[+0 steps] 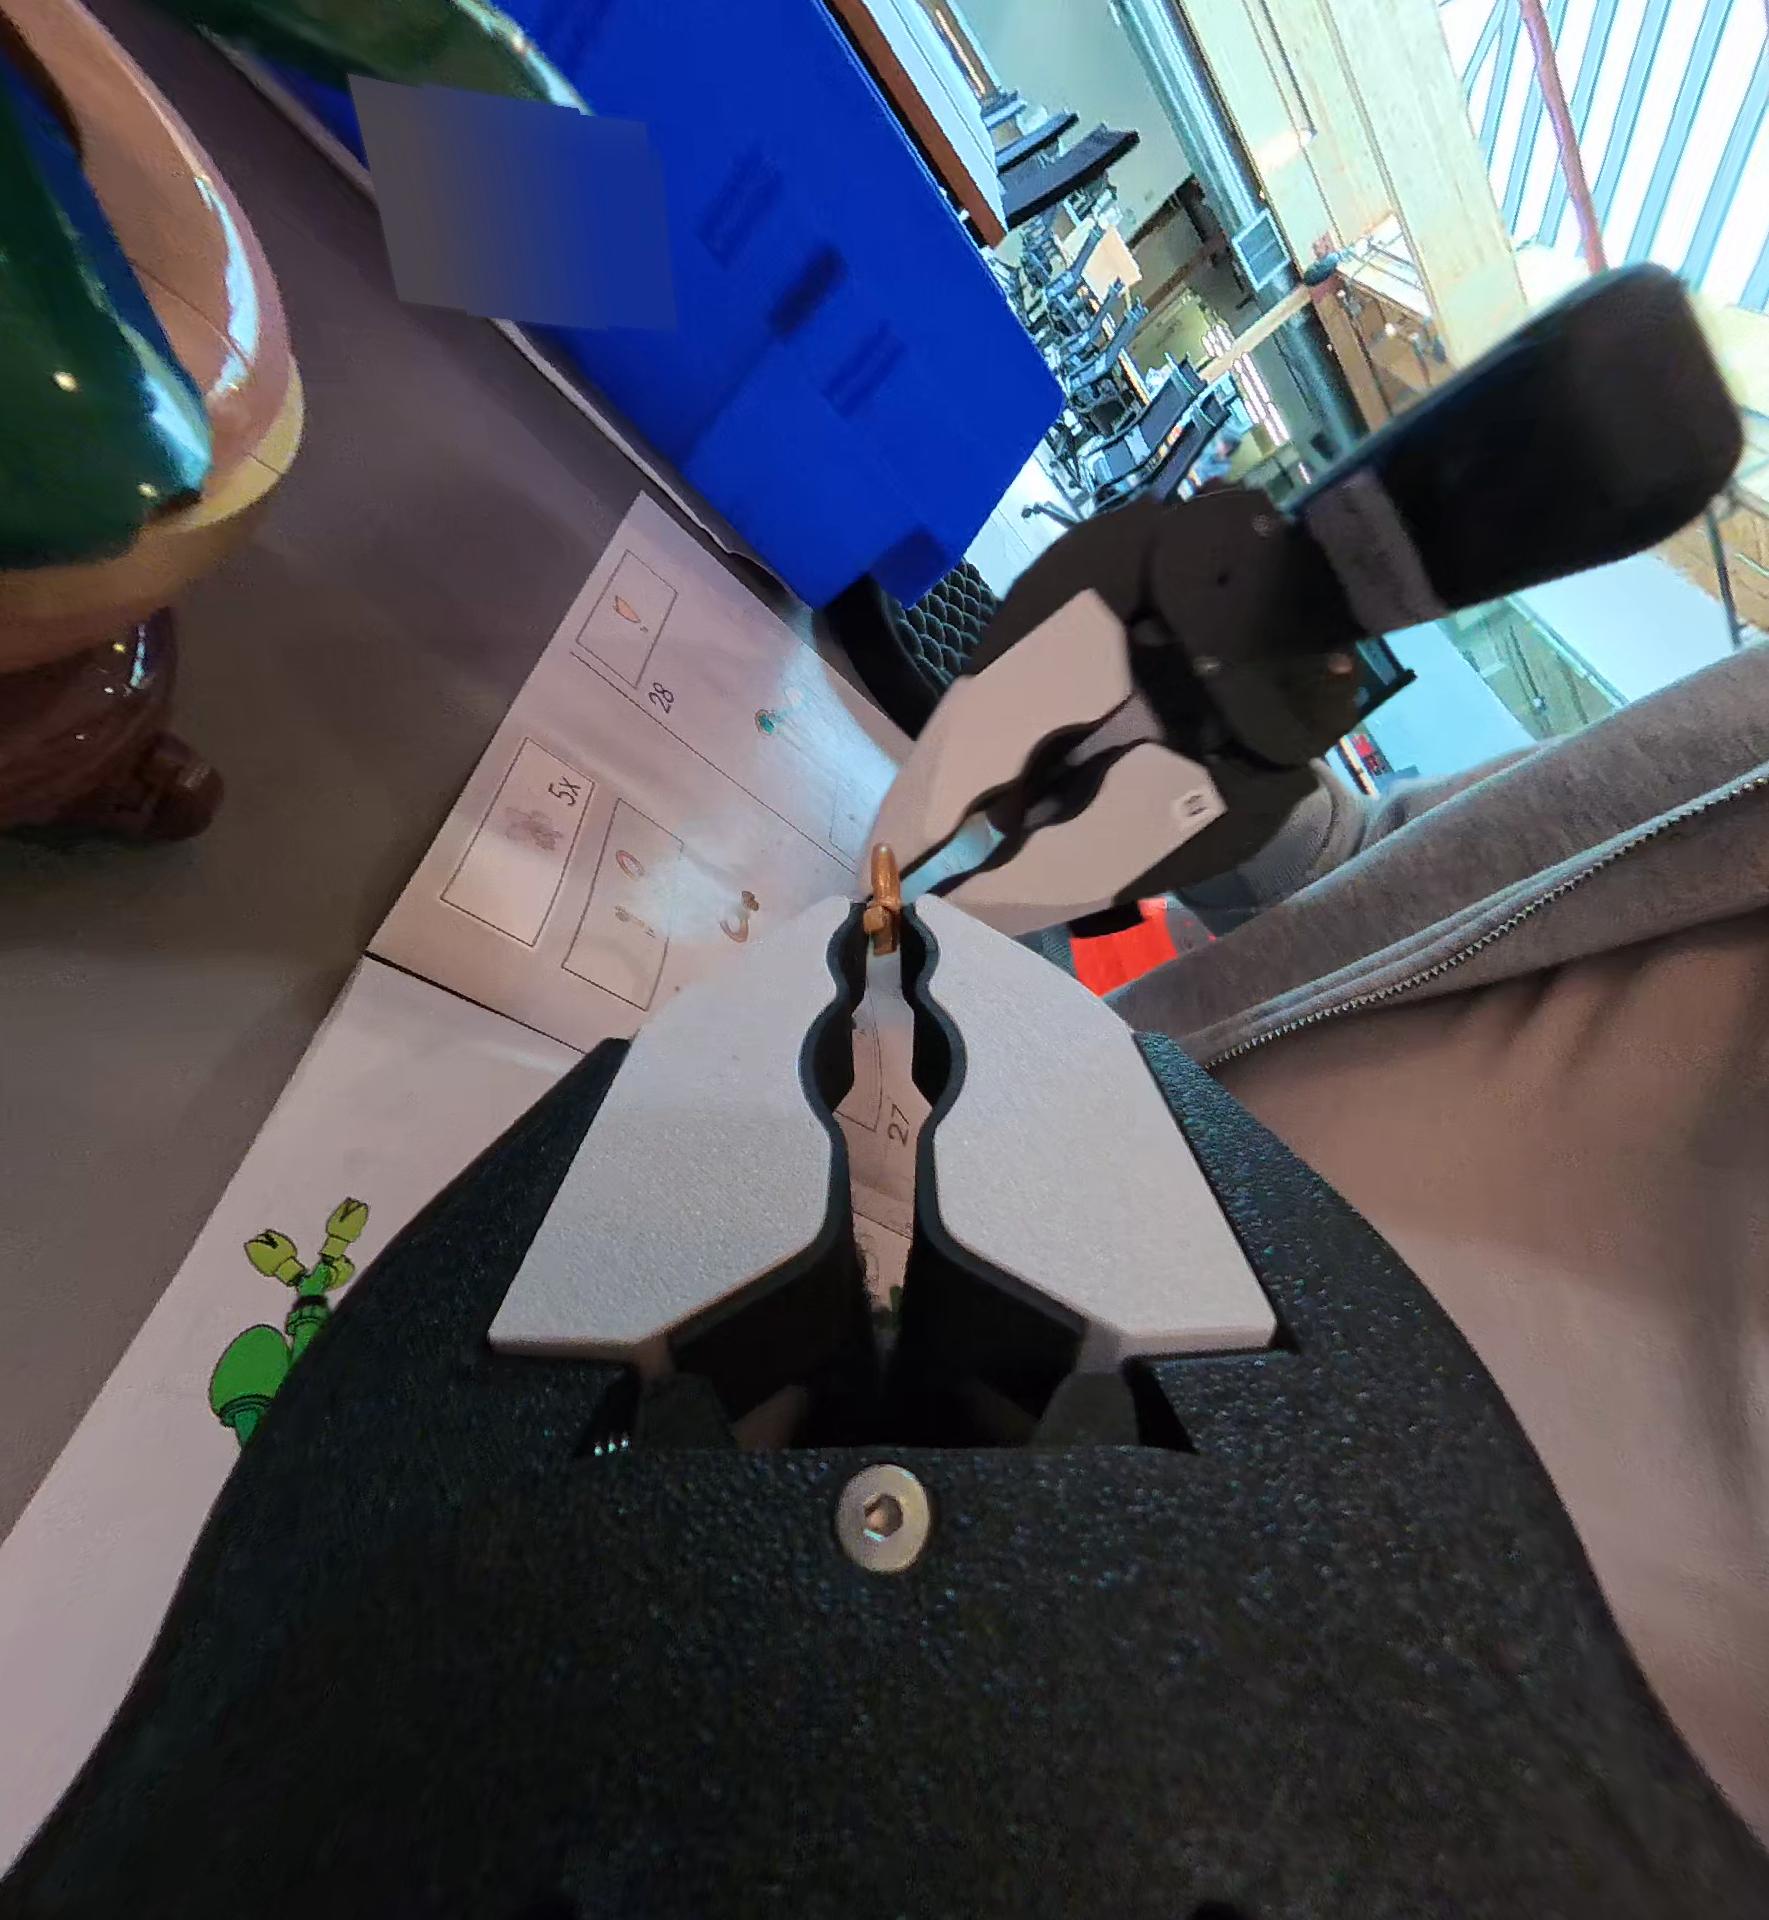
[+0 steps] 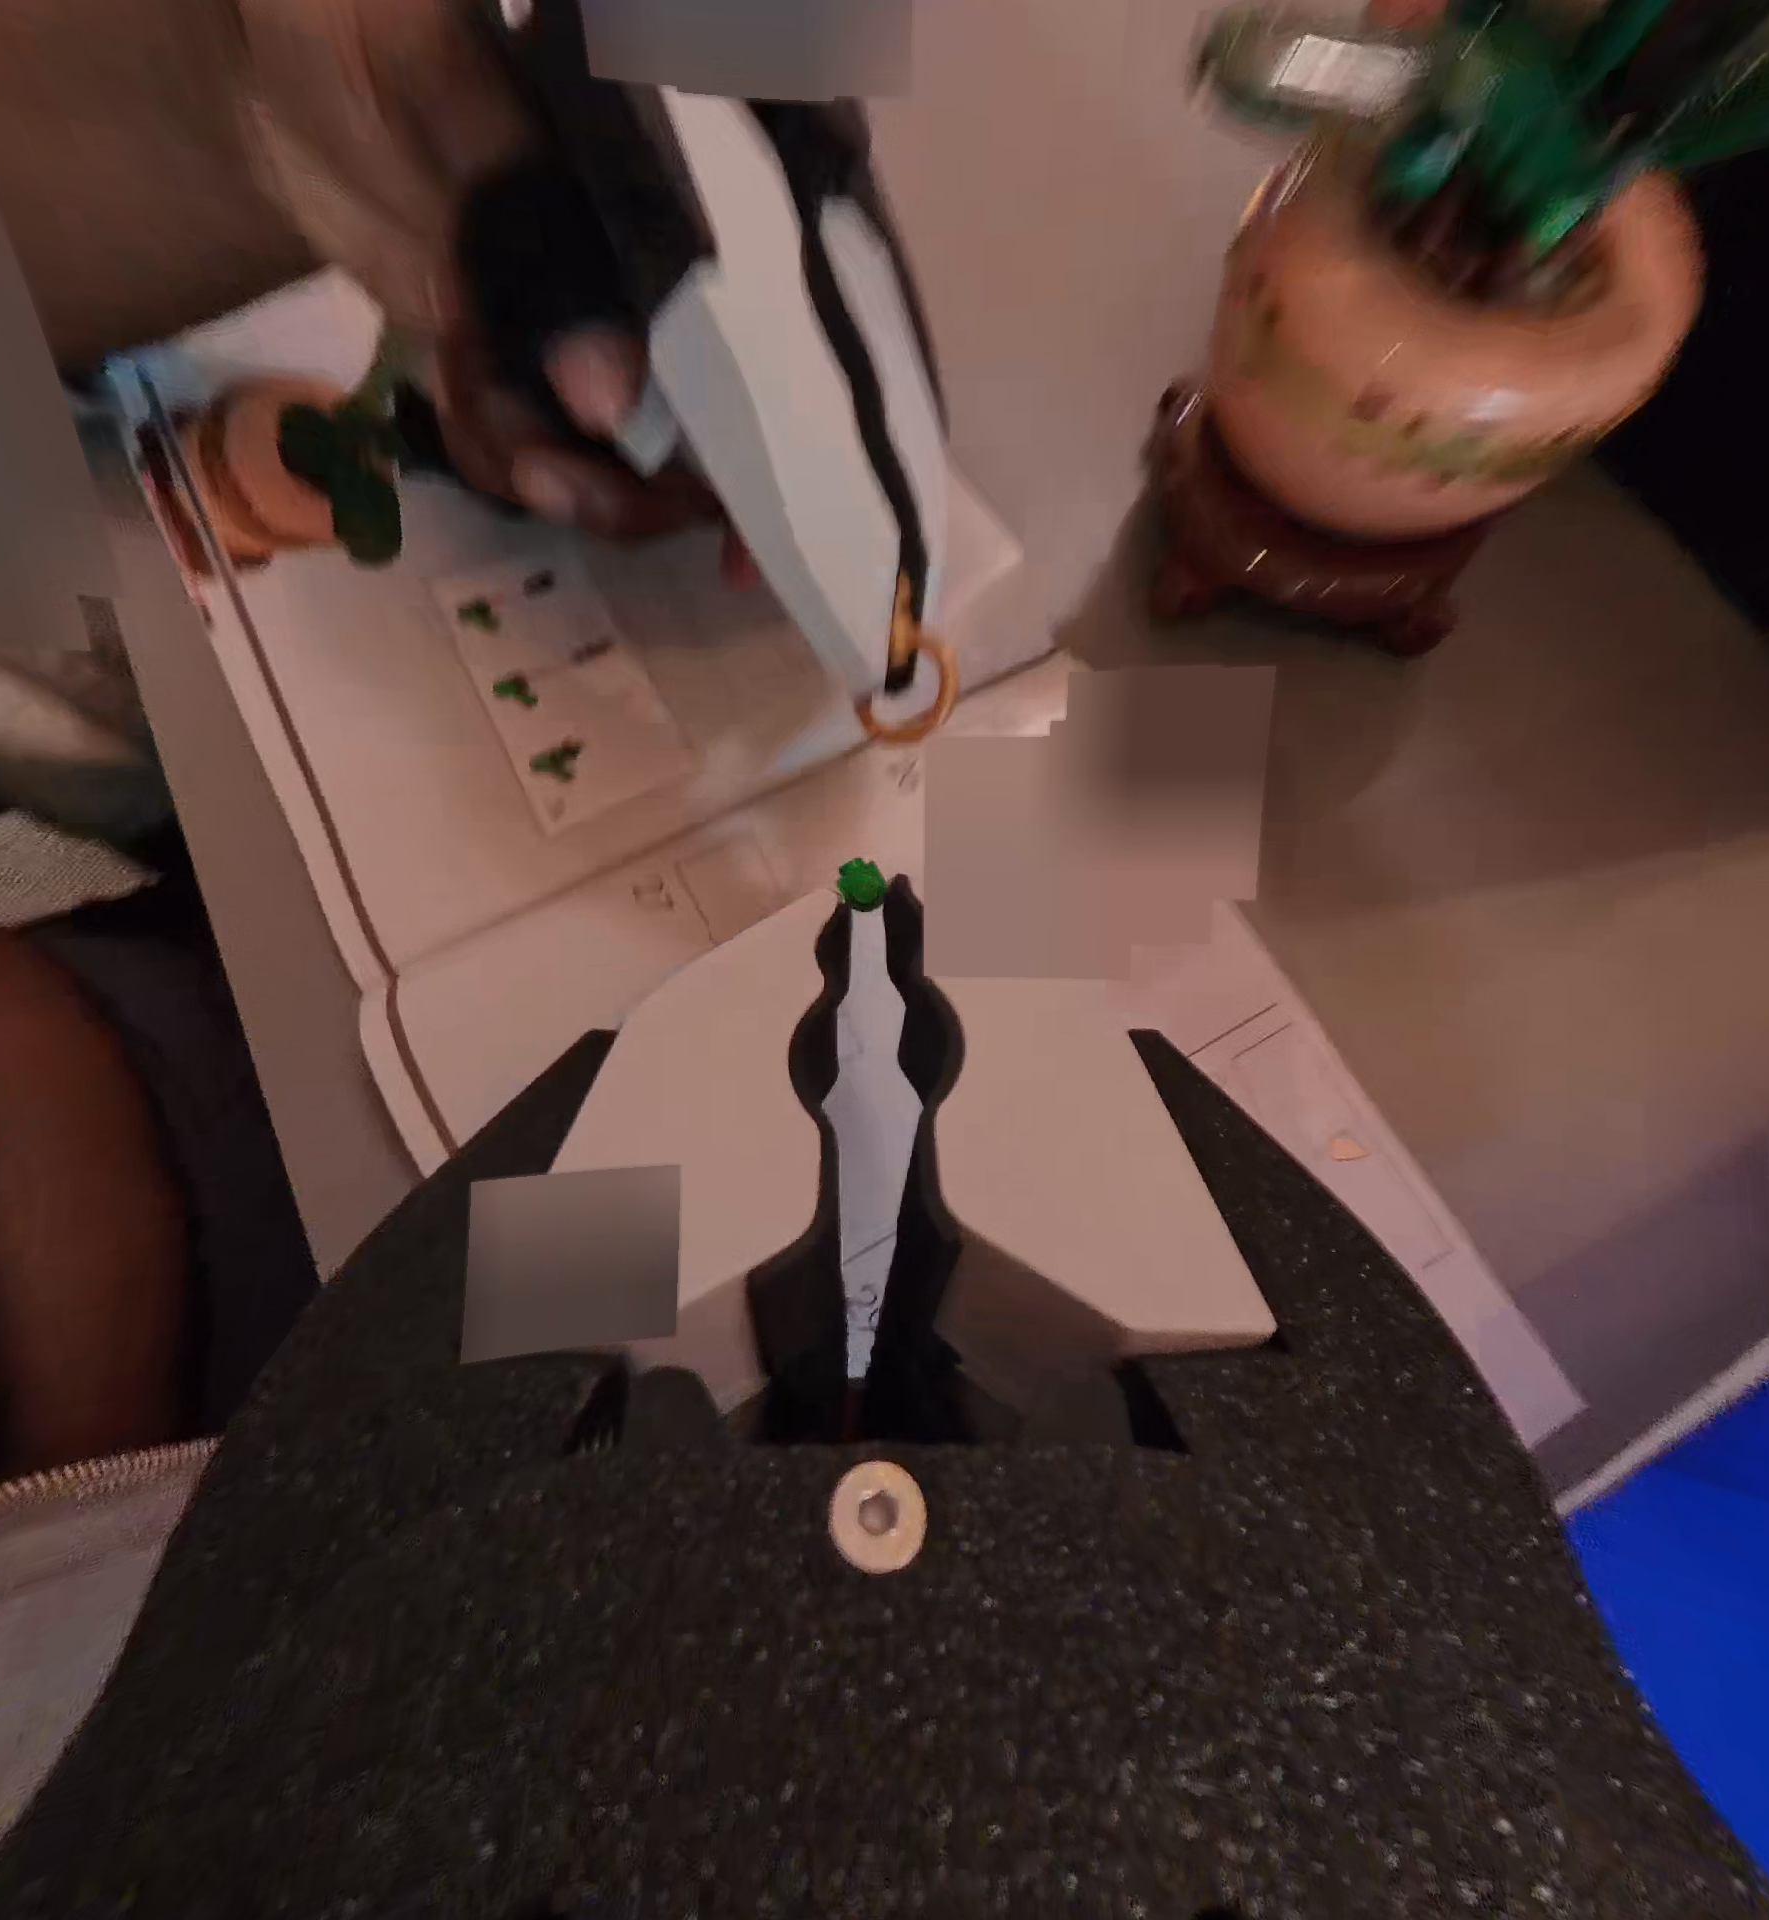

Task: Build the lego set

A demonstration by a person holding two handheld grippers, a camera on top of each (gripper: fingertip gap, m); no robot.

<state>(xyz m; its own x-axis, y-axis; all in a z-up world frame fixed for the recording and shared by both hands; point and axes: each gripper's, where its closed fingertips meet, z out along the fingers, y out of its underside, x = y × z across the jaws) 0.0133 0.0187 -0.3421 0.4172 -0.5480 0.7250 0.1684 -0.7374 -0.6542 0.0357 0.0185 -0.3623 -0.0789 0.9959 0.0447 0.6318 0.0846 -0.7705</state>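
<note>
Gold ring piece [image 1: 881, 902] sits pinched at the very tips of the left gripper [image 1: 881, 914], its long axis running out along the jaws and past them. Right gripper [image 2: 875, 902] clamps a tiny green piece [image 2: 860, 885] at its tips, mostly hidden. Both hover above the booklet [image 1: 589, 831]; the right view is blurred.
</note>
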